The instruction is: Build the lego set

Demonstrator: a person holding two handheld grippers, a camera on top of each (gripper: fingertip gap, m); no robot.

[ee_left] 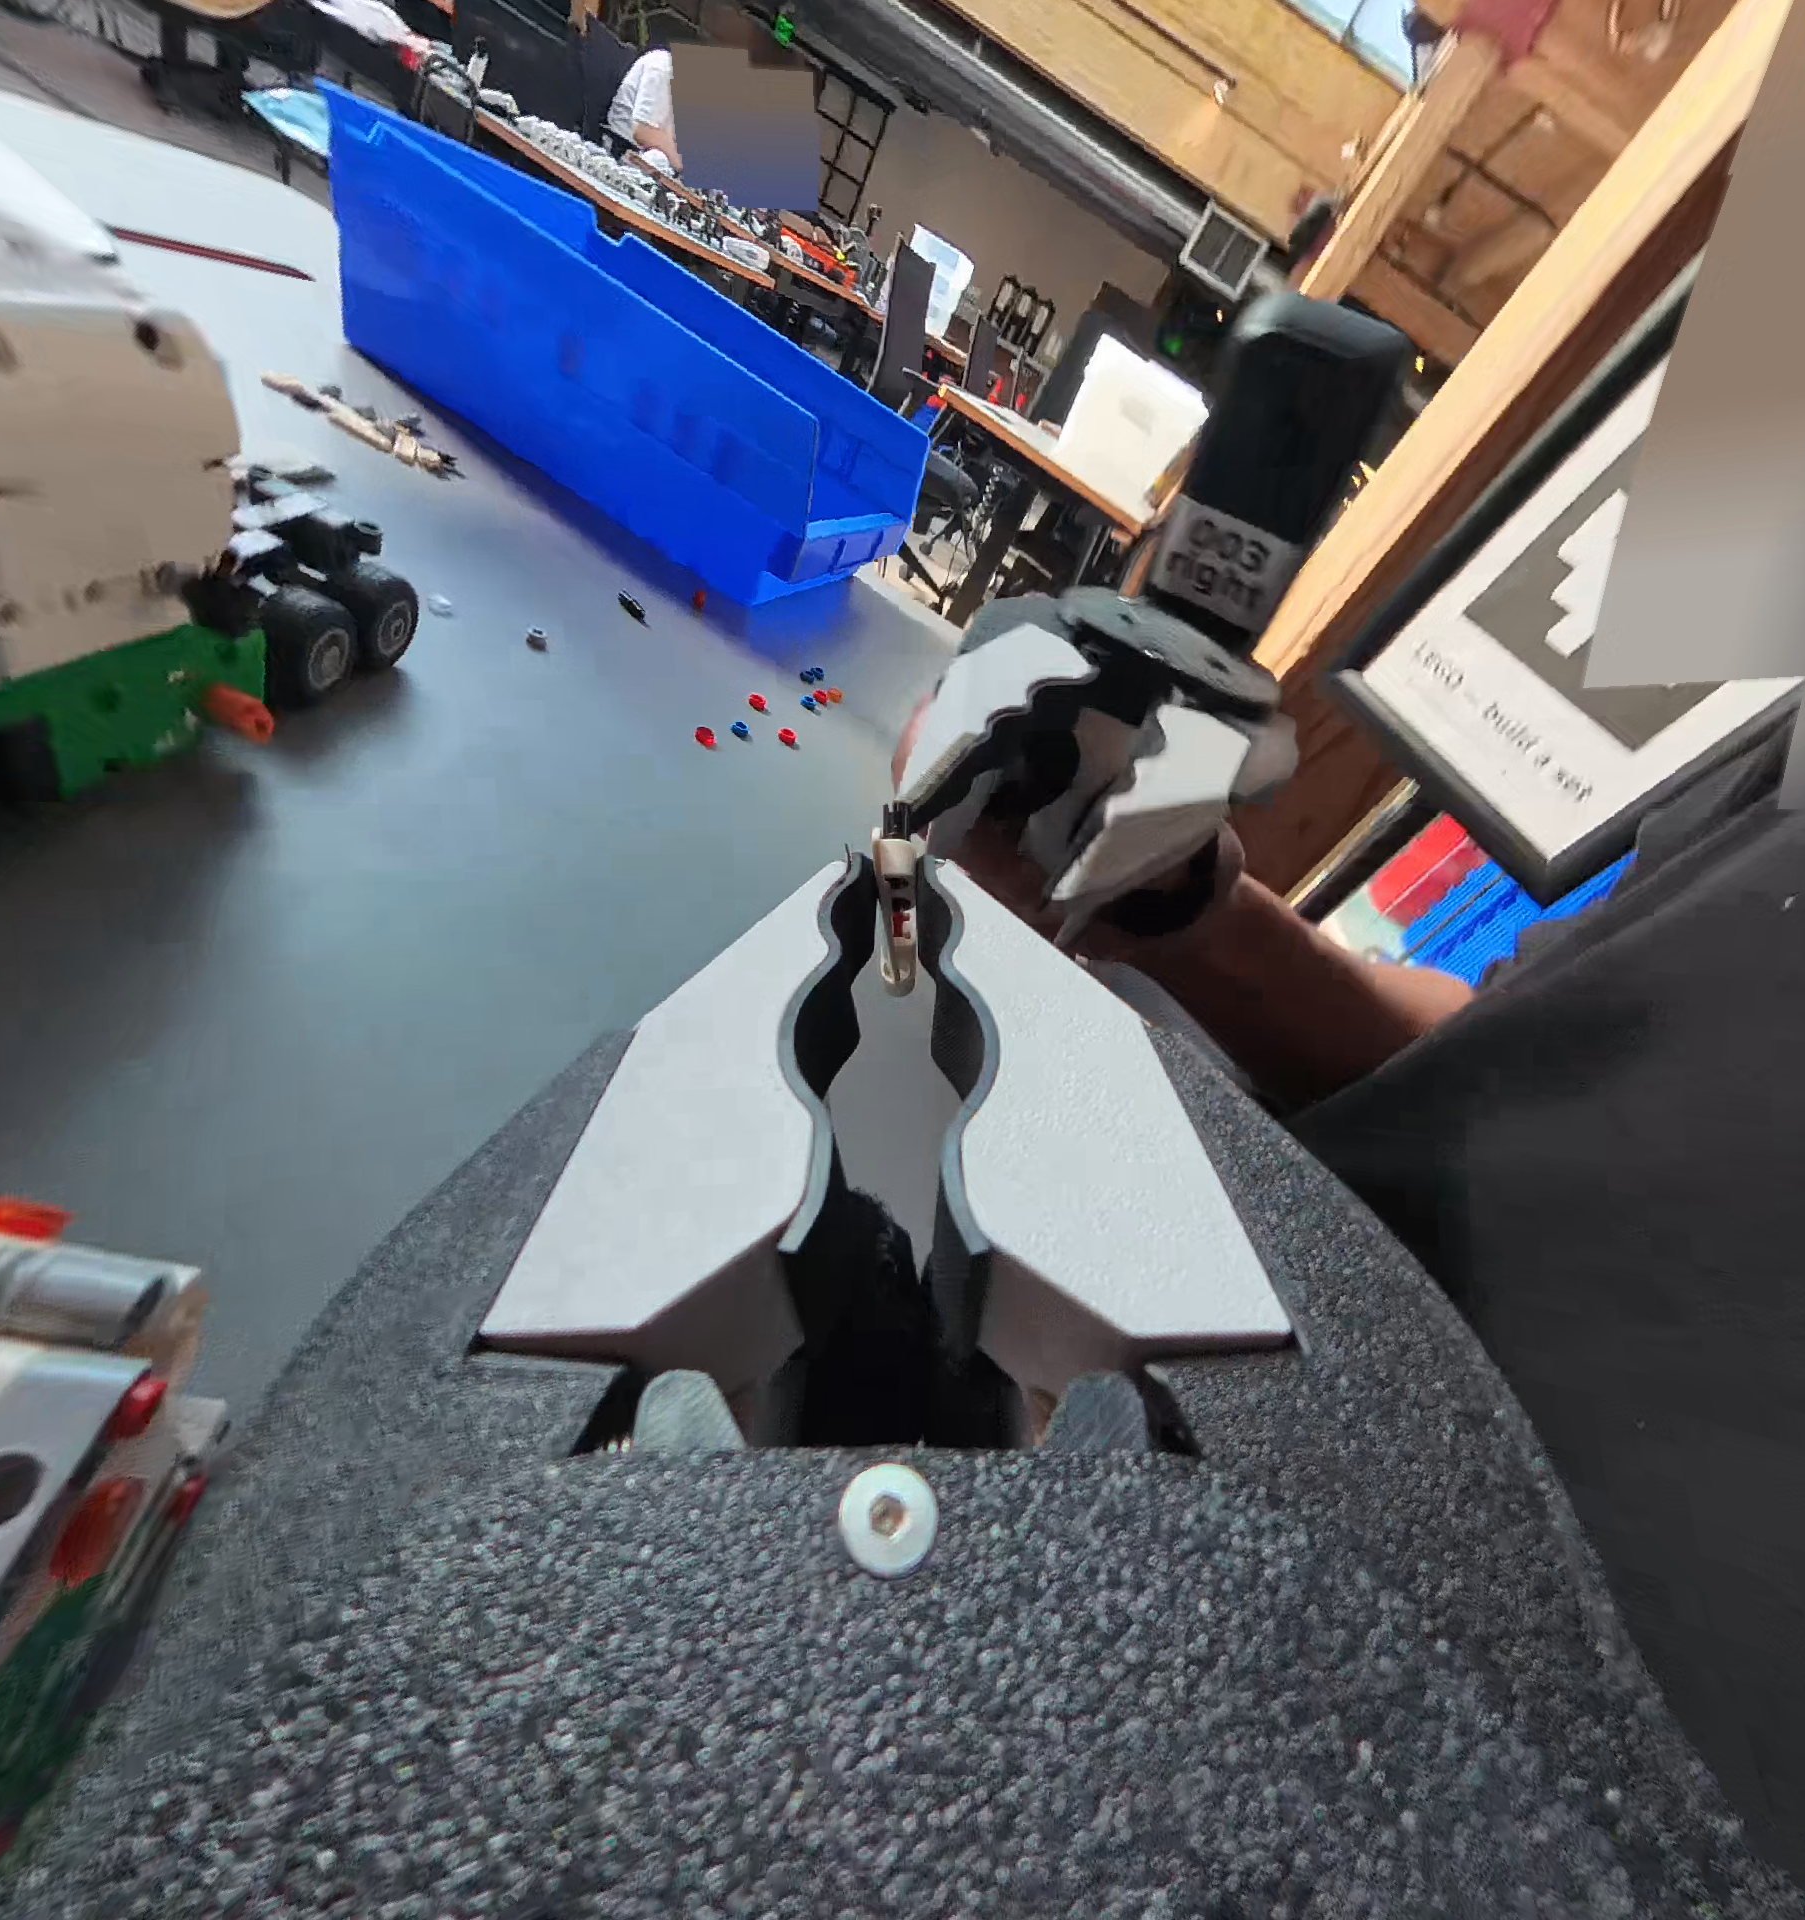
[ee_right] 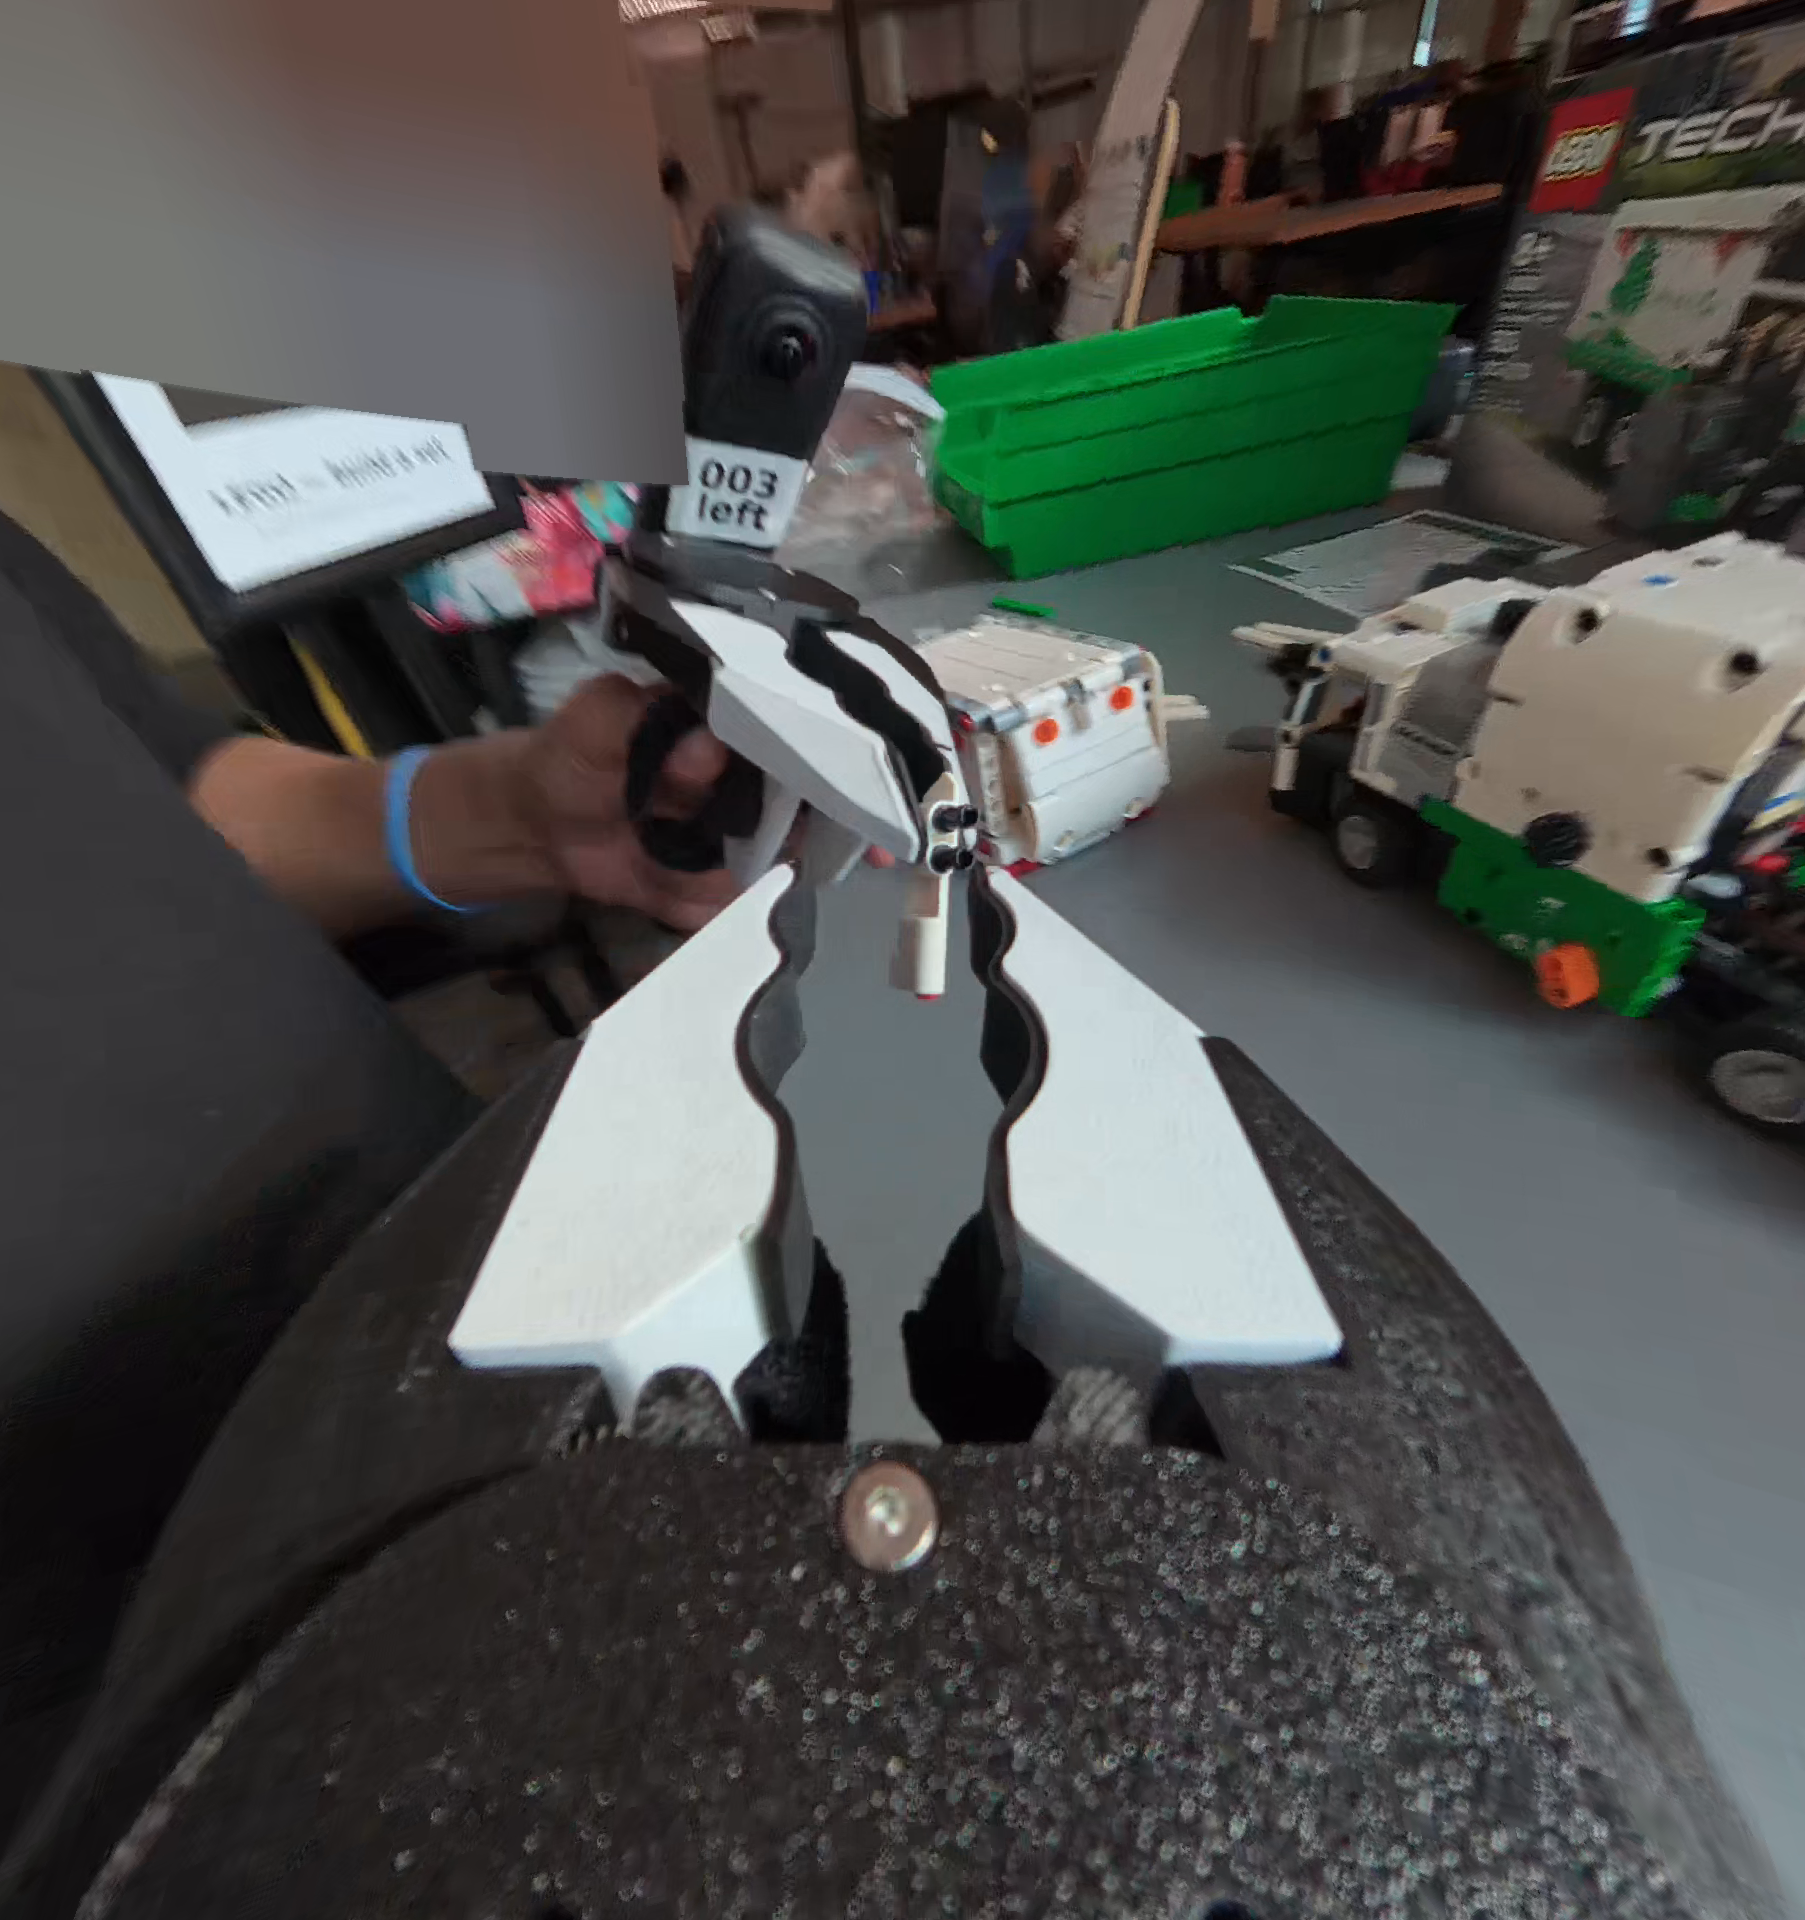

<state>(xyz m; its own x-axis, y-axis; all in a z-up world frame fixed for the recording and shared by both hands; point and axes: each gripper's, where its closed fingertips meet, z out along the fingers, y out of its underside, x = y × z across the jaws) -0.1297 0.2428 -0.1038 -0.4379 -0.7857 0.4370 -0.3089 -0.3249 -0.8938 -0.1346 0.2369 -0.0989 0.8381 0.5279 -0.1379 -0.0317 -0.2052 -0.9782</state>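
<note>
— Where's the piece?
— My left gripper (ee_left: 893,868) is clamped on the white beam (ee_left: 896,914), raised above the bench (ee_left: 462,883).
— And the right?
— Right gripper (ee_right: 887,883), fingers apart, tips beside it

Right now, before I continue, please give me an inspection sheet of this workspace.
Surface: grey table, in use.
Job's things: small white piece in the left claw; white-green truck; white module.
Clutter: loose red and blue studs; blue bin; green bins; set box.
Grippers: left claw shut on the piece; right claw open, close to it.
Cables: nothing seen.
Surroundings: workbenches behind; a person there.
</note>
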